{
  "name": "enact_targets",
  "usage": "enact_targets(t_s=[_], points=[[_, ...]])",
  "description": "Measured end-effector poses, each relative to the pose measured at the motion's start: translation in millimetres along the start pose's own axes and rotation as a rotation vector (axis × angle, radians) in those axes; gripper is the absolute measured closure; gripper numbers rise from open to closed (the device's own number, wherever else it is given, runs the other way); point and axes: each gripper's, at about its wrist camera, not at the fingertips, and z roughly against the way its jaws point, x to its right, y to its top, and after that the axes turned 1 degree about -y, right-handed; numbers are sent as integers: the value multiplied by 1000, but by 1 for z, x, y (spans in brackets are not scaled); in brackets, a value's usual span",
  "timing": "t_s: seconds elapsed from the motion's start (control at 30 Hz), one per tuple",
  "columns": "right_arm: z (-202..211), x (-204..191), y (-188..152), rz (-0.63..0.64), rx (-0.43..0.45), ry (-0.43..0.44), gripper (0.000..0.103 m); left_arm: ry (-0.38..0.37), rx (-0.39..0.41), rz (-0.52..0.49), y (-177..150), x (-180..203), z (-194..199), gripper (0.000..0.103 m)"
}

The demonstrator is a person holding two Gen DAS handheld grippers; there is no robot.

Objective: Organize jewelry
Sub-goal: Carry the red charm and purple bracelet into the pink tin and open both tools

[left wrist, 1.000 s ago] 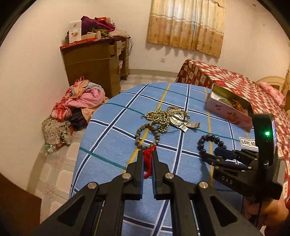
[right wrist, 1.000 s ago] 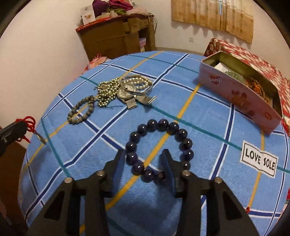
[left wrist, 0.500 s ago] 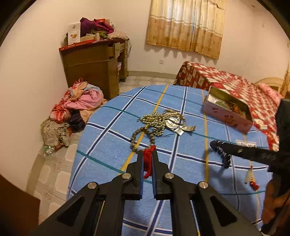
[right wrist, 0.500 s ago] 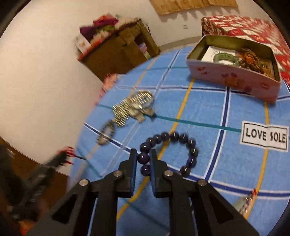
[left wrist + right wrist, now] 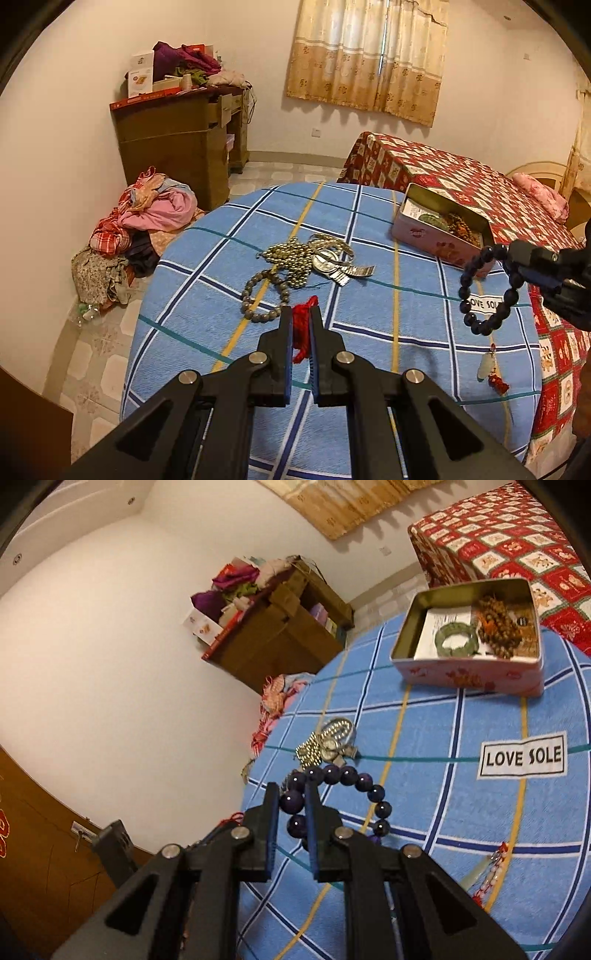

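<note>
The right gripper (image 5: 291, 805) had just pinched the dark bead bracelet (image 5: 487, 291) and lifted it off the desk (image 5: 369, 310) — short of the tin (image 5: 469, 664). Left fingers (image 5: 284, 325) stayed clamped on a red tassel (image 5: 301, 332).

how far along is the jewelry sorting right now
Done: a green bangle and brown beads already lie in the pink tin. In hand: the right gripper holds the dark bead bracelet off the cloth; the left gripper pinches a red cord. Left: the grey bead bracelet, gold bead chain and watch lie on the blue cloth.
</note>
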Motion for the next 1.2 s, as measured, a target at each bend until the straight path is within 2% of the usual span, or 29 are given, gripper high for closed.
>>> enact_targets(t_s=[0.2, 0.33, 0.43, 0.67, 0.8, 1.03, 1.2], points=[[7, 3, 1, -28, 17, 29, 87, -20, 11, -20, 1, 6, 2, 97], [19, 1, 1, -24, 30, 30, 87, -91, 42, -17, 3, 10, 10, 97], [27, 1, 3, -27, 50, 32, 87, -98, 62, -36, 5, 14, 15, 97], [45, 6, 12, -45, 90, 47, 87, -109, 53, -50, 9, 26, 9, 97], [62, 12, 27, -55, 131, 32, 87, -143, 46, -80, 17, 42, 2, 97], [94, 28, 76, -29, 242, -39, 87, -206, 83, -156, 59, 89, -22, 97], [86, 58, 110, -35, 263, -106, 87, -253, 91, -172, 96, 120, -58, 97]])
